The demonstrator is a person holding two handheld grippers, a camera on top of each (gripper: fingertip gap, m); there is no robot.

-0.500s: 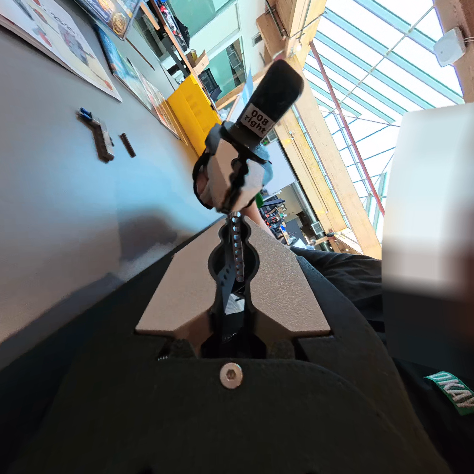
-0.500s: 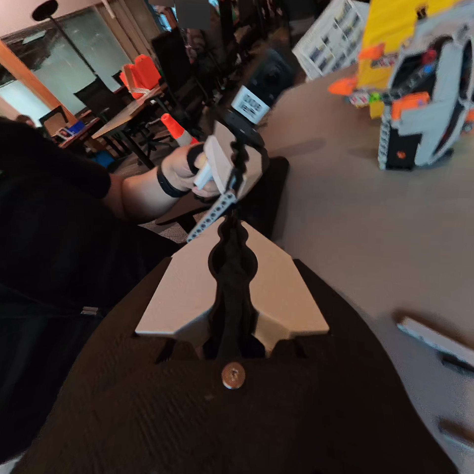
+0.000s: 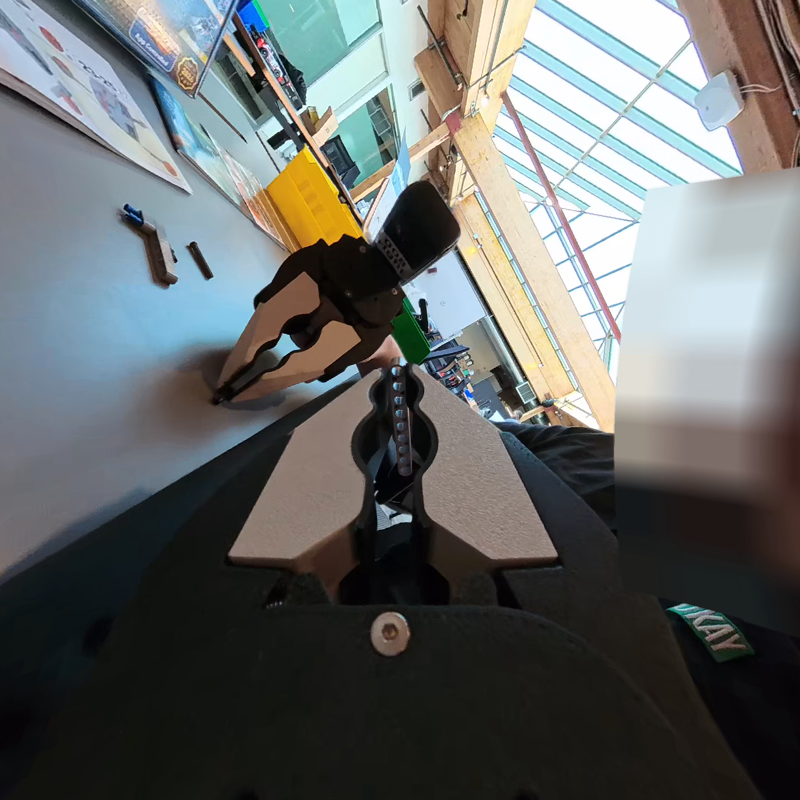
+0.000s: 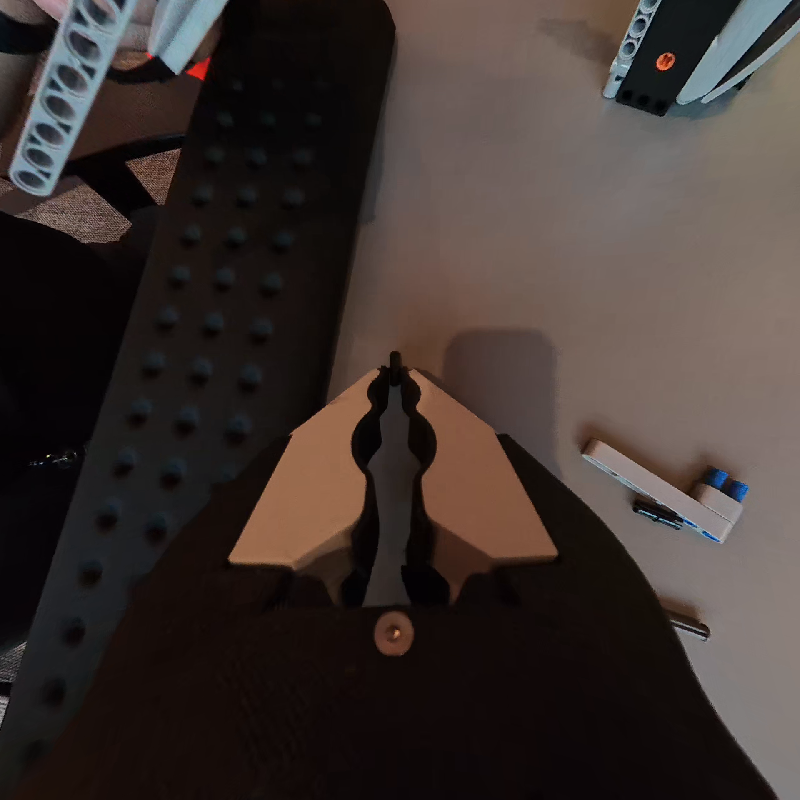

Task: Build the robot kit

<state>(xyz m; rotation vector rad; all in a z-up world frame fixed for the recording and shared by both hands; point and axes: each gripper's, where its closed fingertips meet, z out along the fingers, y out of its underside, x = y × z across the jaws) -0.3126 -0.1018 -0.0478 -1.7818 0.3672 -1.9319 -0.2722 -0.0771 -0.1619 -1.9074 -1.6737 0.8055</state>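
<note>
Right gripper (image 4: pixel 395 371) pinching black pin (image 4: pixel 394 362), left gripper (image 3: pixel 396 372) gripping beam (image 3: pixel 400 426)

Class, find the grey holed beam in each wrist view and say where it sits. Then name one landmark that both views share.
Left wrist view: the beam stands centre frame, clamped between the left claw's fingers.
Right wrist view: the beam is at top left, slanting down beyond the studded plate.
Shared landmark: the bent grey piece with blue pins lying on the table.
</note>
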